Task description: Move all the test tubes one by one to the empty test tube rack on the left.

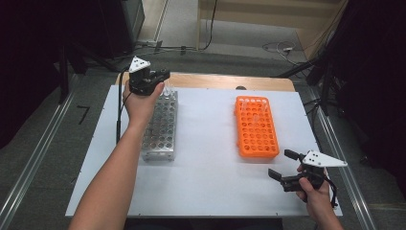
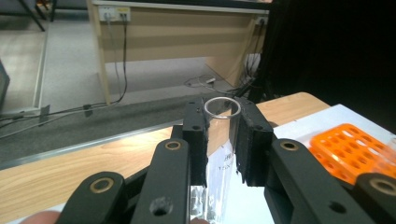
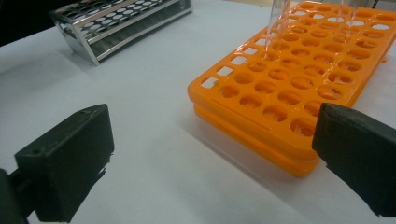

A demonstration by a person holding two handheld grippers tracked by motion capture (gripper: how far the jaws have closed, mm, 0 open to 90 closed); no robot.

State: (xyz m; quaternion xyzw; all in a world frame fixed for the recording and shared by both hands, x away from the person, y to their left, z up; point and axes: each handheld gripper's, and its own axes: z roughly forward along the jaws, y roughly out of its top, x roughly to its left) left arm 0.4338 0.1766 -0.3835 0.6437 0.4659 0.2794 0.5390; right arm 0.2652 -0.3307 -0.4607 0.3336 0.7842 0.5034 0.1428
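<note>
In the left gripper view the clear tube [image 2: 222, 140] is hard to read: only its round rim and some glare along its wall show, and its lower end is cut off behind the jaws. In the high view it is too faint to pick out against the hand. The tube stands upright, long axis vertical, open mouth up. The left gripper [image 1: 160, 79] has its jaws closed against the tube's sides, holding it above the far end of the metal rack [image 1: 160, 127], near the table's [image 1: 210, 177] far left corner. The right gripper [image 1: 282, 165] hovers near the right edge, jaws wide apart and empty, just beside the orange rack [image 1: 256, 127].
</note>
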